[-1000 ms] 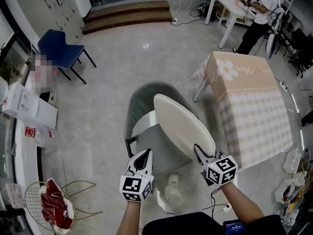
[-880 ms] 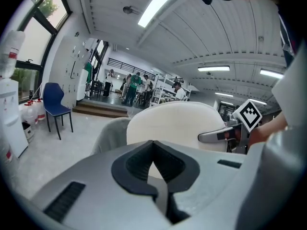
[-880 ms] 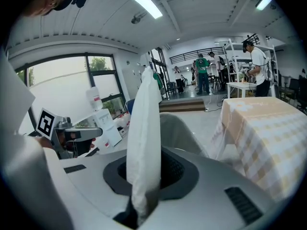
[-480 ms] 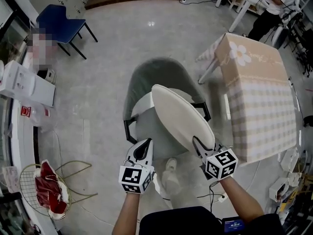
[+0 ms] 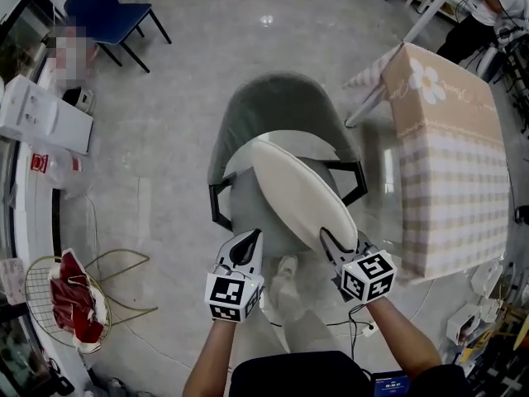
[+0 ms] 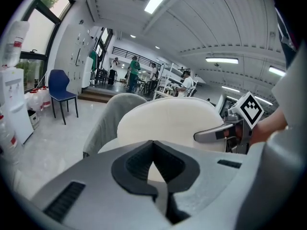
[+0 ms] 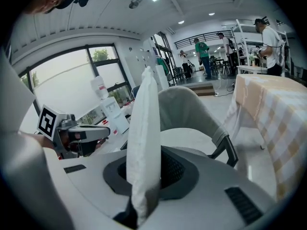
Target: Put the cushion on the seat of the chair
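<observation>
Nearest the person, the left gripper (image 5: 246, 246) hangs just short of the chair with its jaws pressed together on nothing. It stands apart from the cushion and seems merely carried alongside, perhaps ready to steady things. Beside it, the right gripper (image 5: 335, 243) is clamped on the near rim of the cushion (image 5: 297, 193), and the right gripper view shows the pale fabric pinched between the jaws. Held by that one edge, the flat oval pad stands tilted on its side and reaches away from the person, above the seat (image 5: 242, 180) but not lying on it. That hold lets one gripper carry the whole pad, though it will likely have to tip flat before release. The grey chair (image 5: 273, 110) faces the person with its curved back on the far side, so the seat is open to approach. A table (image 5: 450, 147) under a checked cloth stands to the right, and a blue chair (image 5: 106, 0) is far off.
</observation>
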A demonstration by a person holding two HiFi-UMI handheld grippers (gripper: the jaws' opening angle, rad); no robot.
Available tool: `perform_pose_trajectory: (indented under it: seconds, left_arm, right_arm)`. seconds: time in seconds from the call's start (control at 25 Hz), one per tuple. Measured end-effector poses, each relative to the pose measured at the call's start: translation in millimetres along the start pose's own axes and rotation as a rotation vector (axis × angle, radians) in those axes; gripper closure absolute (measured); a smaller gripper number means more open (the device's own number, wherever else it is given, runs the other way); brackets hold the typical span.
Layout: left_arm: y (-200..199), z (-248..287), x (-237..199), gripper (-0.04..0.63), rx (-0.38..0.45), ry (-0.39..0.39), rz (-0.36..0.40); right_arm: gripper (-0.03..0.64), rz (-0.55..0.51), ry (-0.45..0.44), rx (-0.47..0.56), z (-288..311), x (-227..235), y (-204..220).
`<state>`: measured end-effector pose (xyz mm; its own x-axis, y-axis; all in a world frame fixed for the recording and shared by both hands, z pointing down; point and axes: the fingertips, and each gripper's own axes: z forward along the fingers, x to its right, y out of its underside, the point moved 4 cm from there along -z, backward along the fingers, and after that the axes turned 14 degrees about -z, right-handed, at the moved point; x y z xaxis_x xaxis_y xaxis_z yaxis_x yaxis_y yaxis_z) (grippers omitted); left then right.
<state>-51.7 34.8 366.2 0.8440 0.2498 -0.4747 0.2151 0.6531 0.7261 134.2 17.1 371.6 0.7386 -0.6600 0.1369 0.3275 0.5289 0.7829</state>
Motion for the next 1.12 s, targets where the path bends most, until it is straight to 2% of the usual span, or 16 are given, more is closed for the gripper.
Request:
perform_pose_trajectory:
  seconds: [0.44, 1.12]
  left_arm:
    - [22, 11, -15, 0.591, -0.014, -0.028, -0.031]
    - [49, 4, -34, 0.591, -0.031, -0.062, -0.072]
  right_arm:
    - [0.554, 0.006, -0.053, -0.053, 29, -9, 26]
    - [0.554, 0.029, -0.207, -0.110, 53, -57, 50]
